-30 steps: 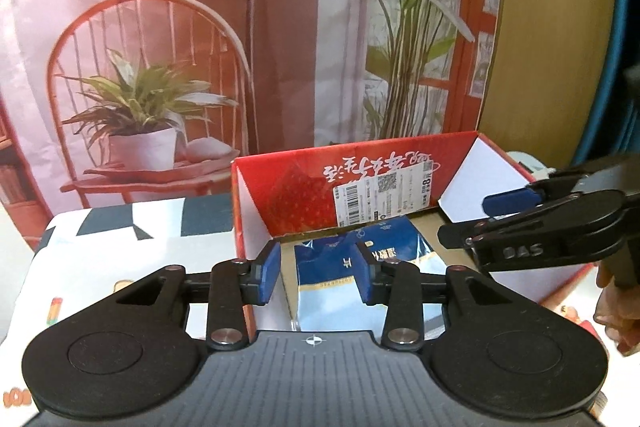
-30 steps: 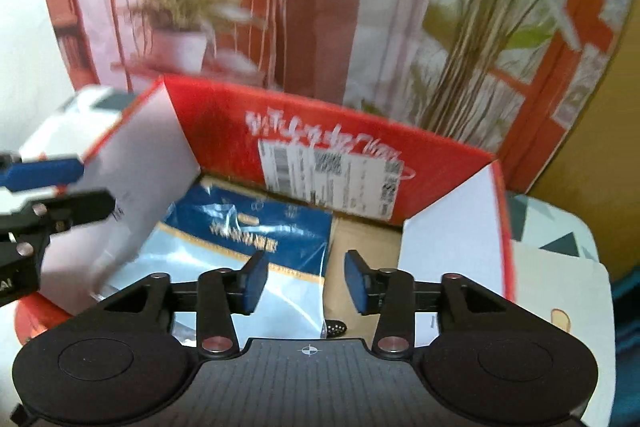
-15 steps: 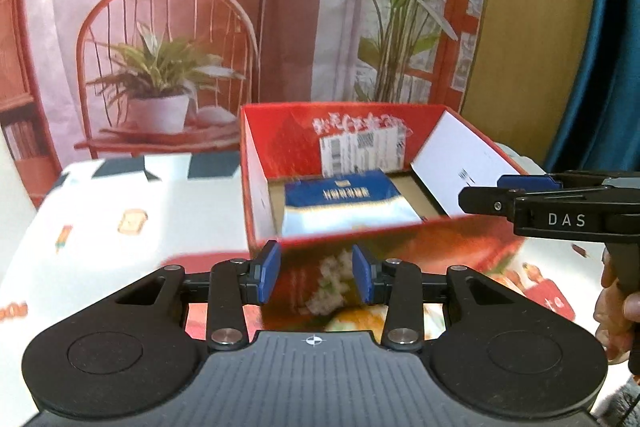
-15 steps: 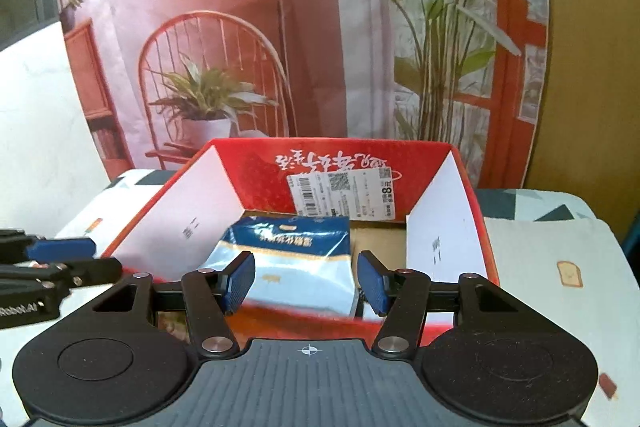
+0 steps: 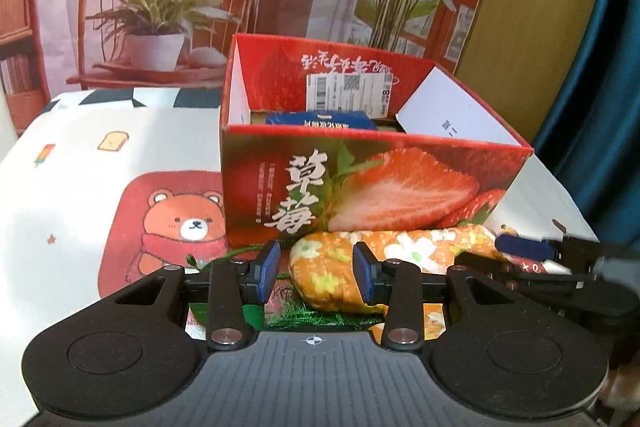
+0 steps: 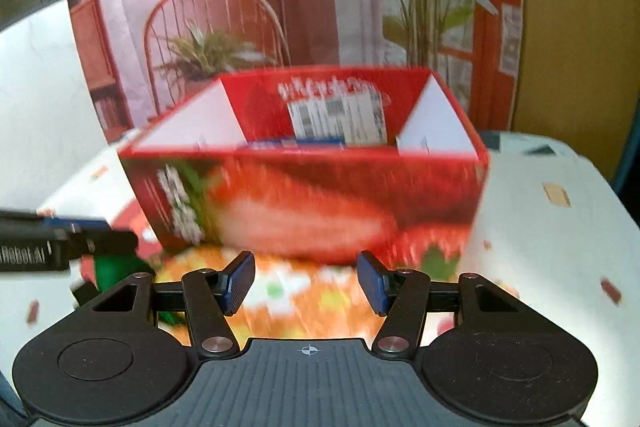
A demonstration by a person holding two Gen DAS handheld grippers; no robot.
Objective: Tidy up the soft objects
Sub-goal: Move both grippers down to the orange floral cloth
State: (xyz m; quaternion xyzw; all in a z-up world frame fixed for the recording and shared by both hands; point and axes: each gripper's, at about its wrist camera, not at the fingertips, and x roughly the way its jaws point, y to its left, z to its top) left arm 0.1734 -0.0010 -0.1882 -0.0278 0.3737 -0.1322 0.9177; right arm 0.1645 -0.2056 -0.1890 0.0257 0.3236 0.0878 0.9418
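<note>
Left wrist view: left gripper (image 5: 315,277) gapes wide, empty, over one orange floral pouch (image 5: 390,261) lying against one strawberry box (image 5: 372,183); one blue packet (image 5: 322,119) sits inside. Right gripper (image 6: 306,287) hovers over the pouch, spread wide, empty.

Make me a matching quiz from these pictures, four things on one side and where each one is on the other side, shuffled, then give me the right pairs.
Things
1. blue packet
2. orange flowered cushion
3. shipping label
4. bear picture

Places
A. printed on the tablecloth, left of the strawberry box
B. stuck on the box's inner back wall
C. lying inside the box
D. on the table in front of the box, between the open left gripper fingers

Pairs: 1-C, 2-D, 3-B, 4-A
</note>
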